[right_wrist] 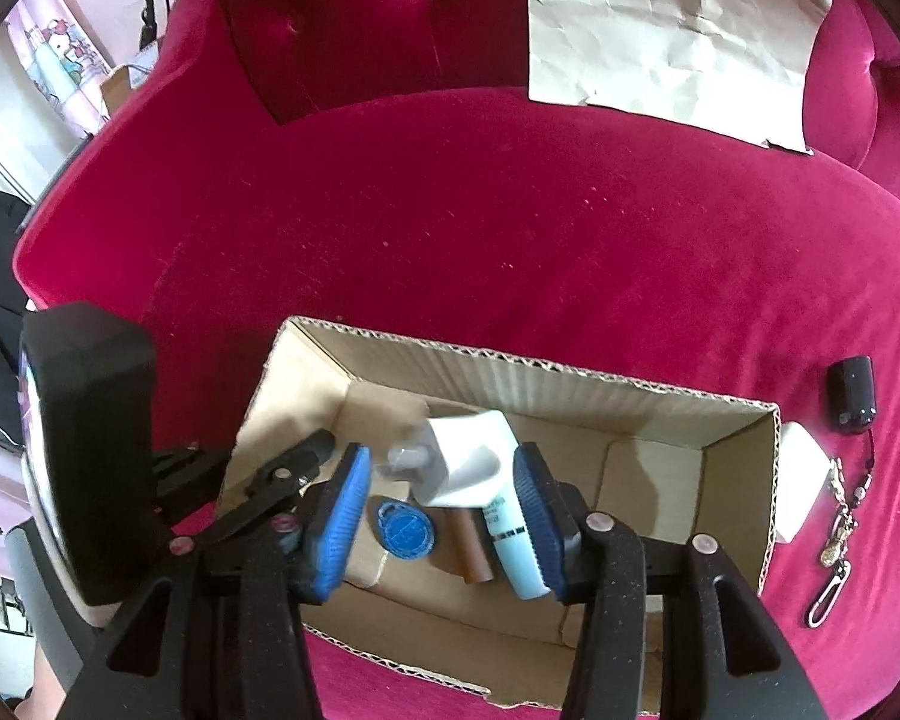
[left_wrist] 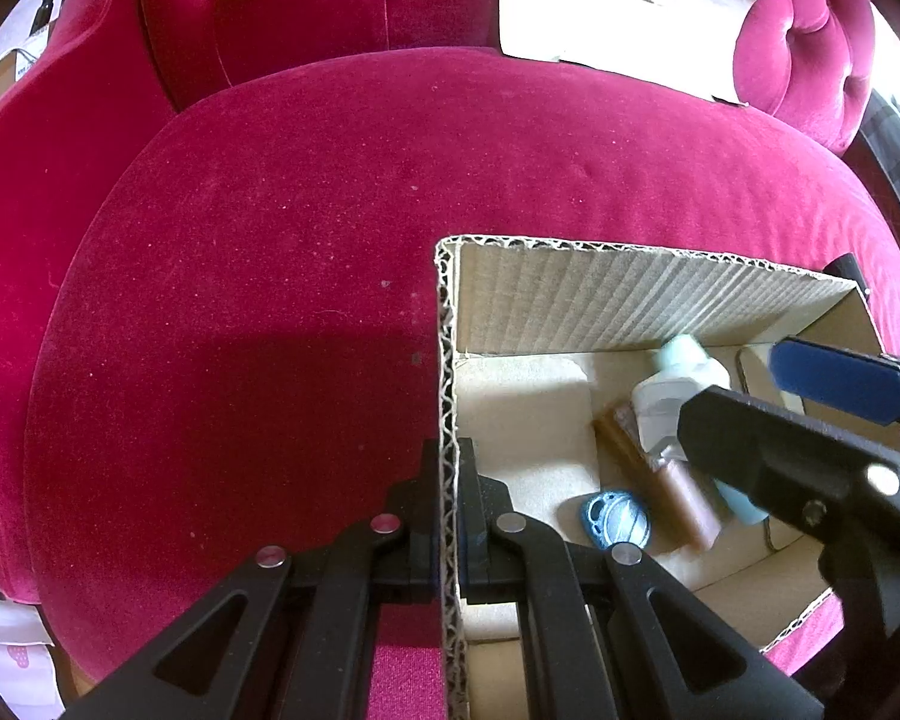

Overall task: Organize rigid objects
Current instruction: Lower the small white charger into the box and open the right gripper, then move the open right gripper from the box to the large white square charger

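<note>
On a crimson velvet sofa (left_wrist: 306, 228), my left tool (left_wrist: 448, 546) pinches the open corrugated cardboard box's (left_wrist: 630, 294) wall to steady it. My right tool (right_wrist: 444, 516) hangs spread over it; the pale-blue-and-white plastic bottle (right_wrist: 486, 468) lies inside, apparently released.

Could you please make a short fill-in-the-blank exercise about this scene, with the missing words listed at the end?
1. The left gripper is clamped on the ____ of the cardboard box.
2. The blue round tag lies ____ the box.
3. The black key fob lies on the sofa cushion, ____ the box.
4. A white item is between the ____ fingers of the right gripper.

Missing words: wall; inside; outside; blue
</note>
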The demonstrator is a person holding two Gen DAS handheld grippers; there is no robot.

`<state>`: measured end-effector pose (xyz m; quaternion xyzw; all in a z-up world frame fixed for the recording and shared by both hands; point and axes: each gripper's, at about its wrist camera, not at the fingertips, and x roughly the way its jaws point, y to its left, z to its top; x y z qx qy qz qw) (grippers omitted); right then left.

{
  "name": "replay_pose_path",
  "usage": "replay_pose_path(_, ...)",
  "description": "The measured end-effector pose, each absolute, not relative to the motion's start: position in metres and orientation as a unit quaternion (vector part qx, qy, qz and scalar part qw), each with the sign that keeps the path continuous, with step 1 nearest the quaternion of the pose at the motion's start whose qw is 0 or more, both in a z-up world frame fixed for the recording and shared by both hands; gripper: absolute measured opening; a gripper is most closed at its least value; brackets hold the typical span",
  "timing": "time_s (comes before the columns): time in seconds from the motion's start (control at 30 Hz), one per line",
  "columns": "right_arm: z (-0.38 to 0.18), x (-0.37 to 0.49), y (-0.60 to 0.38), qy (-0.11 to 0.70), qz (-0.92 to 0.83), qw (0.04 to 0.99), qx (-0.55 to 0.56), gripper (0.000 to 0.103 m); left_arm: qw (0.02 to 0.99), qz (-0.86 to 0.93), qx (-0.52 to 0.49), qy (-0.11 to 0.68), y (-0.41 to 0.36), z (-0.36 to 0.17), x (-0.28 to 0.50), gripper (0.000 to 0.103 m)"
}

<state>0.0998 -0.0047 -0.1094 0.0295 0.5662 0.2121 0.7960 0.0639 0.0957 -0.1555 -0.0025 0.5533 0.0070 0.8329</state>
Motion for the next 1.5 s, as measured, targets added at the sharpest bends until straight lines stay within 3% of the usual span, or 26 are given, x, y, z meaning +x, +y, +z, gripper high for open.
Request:
replay_pose_path(0.1,-0.112,0.100,-0.008,0.567,0.197,0.799,0.022,0.084,0.832,0.006,-0.012,0.554,0.099,-0.155,0.064,0.003)
replay_pose_path(0.3,-0.119,0.103,-0.016,0.577,0.176,0.797,0.012,0.102,0.832,0.006,-0.009,0.554,0.098,-0.154,0.064,0.003)
replay_pose_path(1.5,-0.071,0.093,-0.080,0.519,0.152,0.841,-0.019,0.103,0.833,0.007,0.003,0.553,0.087,-0.152,0.064,0.003)
